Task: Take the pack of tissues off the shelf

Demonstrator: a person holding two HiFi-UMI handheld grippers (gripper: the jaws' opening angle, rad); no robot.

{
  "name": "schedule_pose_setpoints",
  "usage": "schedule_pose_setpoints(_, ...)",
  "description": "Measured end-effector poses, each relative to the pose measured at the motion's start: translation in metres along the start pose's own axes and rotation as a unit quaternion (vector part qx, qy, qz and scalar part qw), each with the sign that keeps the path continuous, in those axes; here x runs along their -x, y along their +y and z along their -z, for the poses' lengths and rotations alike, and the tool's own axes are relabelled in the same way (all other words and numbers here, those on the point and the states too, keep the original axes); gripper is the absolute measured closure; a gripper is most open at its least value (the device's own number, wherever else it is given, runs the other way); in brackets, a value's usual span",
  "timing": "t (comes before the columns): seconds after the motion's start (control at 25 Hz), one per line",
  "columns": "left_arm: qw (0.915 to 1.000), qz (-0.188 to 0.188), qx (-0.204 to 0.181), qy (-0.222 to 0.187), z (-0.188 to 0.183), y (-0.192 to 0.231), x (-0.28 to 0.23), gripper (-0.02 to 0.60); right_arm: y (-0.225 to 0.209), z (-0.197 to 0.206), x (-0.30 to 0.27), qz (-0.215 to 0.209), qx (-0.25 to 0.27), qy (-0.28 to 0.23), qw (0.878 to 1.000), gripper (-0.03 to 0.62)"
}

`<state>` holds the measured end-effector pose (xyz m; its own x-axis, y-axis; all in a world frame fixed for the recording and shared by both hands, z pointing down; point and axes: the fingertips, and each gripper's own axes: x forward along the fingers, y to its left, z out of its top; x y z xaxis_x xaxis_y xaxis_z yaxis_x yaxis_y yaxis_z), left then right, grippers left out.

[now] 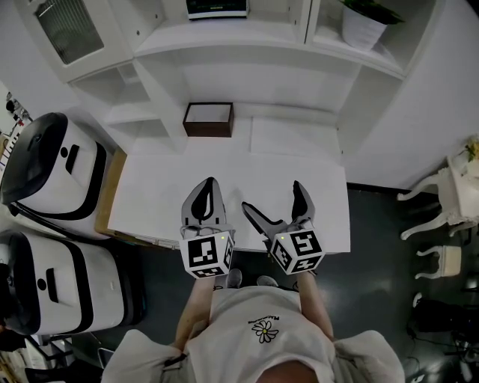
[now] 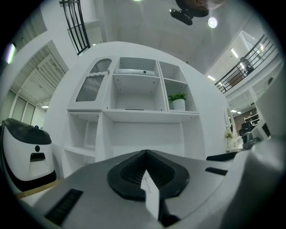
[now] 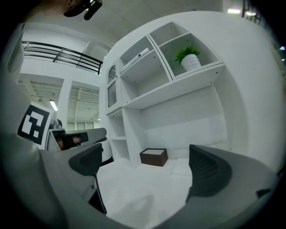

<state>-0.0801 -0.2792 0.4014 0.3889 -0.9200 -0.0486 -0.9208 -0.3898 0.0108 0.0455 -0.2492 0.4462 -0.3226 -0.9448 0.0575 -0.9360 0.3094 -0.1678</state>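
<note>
Both grippers hover over the near edge of the white desk point(image 1: 172, 187), facing the white shelf unit point(image 1: 247, 45). My left gripper point(image 1: 208, 196) is shut with its jaws pressed together and nothing between them point(image 2: 145, 154). The jaws of my right gripper point(image 1: 273, 200) stand wide apart and empty point(image 3: 145, 165). A flat pale thing point(image 2: 136, 71) lies on the top middle shelf point(image 3: 138, 56); I cannot tell whether it is the tissue pack. A low white slab point(image 1: 292, 137) lies on the desk at the back.
A dark brown open box point(image 1: 209, 120) stands at the back of the desk, left of the slab. A potted plant point(image 1: 364, 22) sits on the right shelf. Two white-and-black machines point(image 1: 52, 172) stand left of the desk. White chairs point(image 1: 441, 202) are on the right.
</note>
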Motion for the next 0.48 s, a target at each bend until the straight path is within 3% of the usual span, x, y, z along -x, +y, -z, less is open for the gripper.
schedule_pose_setpoints(0.32, 1.0000, -0.001, 0.002, -0.003, -0.001, 0.003, 0.001, 0.581, -0.001, 0.000, -0.003, -0.002, 0.001, -0.002, 1.000, 0.000)
schedule_pose_setpoints(0.48, 1.0000, -0.008, 0.000, -0.005, -0.005, 0.012, 0.003, 0.581, 0.000, -0.012, -0.008, 0.008, 0.039, -0.003, 0.999, 0.000)
